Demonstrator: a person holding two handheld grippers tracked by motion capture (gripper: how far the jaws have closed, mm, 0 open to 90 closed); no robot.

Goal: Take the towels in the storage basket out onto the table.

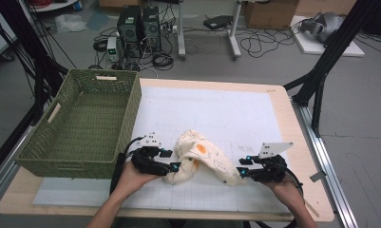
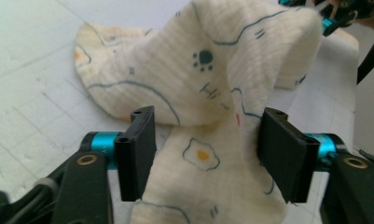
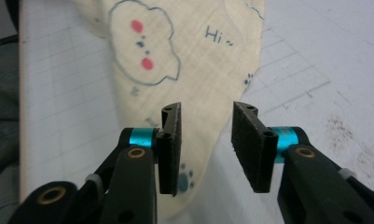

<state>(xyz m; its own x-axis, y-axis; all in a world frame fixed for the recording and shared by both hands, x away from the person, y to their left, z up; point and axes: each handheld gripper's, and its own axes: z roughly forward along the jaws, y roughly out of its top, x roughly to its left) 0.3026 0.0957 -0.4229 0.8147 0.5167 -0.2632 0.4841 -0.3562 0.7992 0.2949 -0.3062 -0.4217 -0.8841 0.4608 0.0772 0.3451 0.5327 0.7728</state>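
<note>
We see L gripper jaws apart round the printed cloth, not pinching; R gripper released above its corner.

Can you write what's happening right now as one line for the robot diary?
left tongs: open around cloth | right tongs: open over cloth corner | basket: left of cloth

I hold both forearms low; left gripper fingers stand apart; right gripper fingers parted too.
</note>
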